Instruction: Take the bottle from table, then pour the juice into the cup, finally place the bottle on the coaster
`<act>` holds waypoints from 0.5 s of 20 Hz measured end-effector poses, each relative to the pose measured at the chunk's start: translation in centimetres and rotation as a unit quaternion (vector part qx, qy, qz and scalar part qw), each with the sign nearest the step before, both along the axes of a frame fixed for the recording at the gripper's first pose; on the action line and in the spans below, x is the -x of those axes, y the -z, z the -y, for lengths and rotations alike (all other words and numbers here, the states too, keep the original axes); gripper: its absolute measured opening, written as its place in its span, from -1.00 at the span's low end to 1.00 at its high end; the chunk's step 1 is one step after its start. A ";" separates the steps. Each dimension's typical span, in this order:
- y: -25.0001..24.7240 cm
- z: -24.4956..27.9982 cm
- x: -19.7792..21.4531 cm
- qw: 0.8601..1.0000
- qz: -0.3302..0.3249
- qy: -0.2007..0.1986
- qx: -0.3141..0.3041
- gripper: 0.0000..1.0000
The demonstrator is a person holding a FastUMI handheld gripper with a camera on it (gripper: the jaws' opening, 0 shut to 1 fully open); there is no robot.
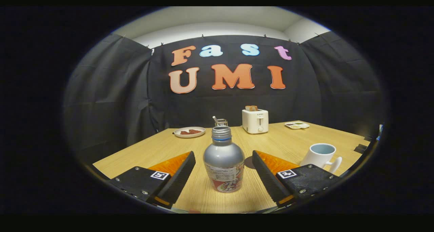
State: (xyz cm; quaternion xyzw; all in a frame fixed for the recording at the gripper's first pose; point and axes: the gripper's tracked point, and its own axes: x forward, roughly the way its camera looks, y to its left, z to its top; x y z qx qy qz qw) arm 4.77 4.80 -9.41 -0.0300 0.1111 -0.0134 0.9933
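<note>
The tongs (223,172) are seen spread wide, with clear gaps left on both sides of the bottle (223,162); neither finger is pressed against it. The bottle is stood upright on the wooden worktop (291,140), between the two fingers; its body is silver, a printed label is wrapped around its lower part, and its threaded neck is left uncapped. The fingers (176,176) are faced with black ribbed pads and backed in orange; a small square marker is carried on each.

A white cup (320,155) with a pale blue inside is set upright just beyond the right finger, its handle turned toward the near edge of the worktop; whether anything is held in it cannot be told. Farther back, a white toaster (255,121) is placed near the worktop's far edge, with a slice of toast raised from its slot; a plate (189,132) with reddish food is laid to its left, and a small metal rack (220,122) is partly hidden behind the bottle's neck; a shallow tray (297,125) is set to the toaster's right.
</note>
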 end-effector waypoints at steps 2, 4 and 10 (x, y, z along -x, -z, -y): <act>0.7 0.1 -0.2 1.000 -0.009 0.003 -0.001 1.00; 1.6 0.2 -0.5 1.000 -0.018 0.004 -0.013 1.00; 4.5 0.1 -1.1 0.998 -0.055 0.002 -0.016 0.99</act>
